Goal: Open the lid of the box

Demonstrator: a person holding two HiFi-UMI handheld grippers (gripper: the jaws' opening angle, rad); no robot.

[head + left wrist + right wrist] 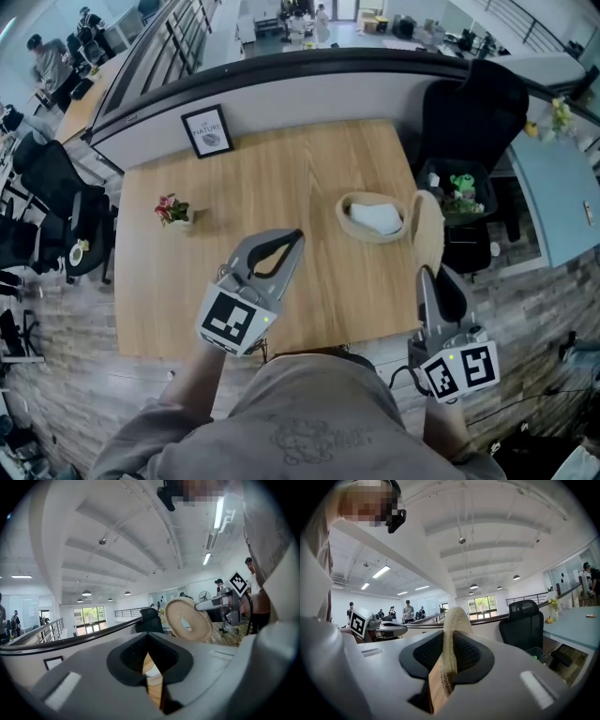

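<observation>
A round woven box (368, 239) stands uncovered on the wooden table (281, 178), right of centre, with something white (377, 218) lying inside. Its flat woven lid (427, 232) stands on edge just right of the box, near the table's right edge. My right gripper (427, 274) is shut on the lid's lower rim. In the right gripper view the lid (453, 620) runs edge-on between the jaws. The left gripper view shows the lid (187, 618) face-on, held aloft. My left gripper (298, 234) hovers over the table's front middle, shut and empty.
A framed picture (207, 131) leans at the table's back left. A small flower pot (173, 211) sits at the left. Right of the table are a black chair (469, 112) and a bin (459, 192) with a green toy. The table's near edge is by my body.
</observation>
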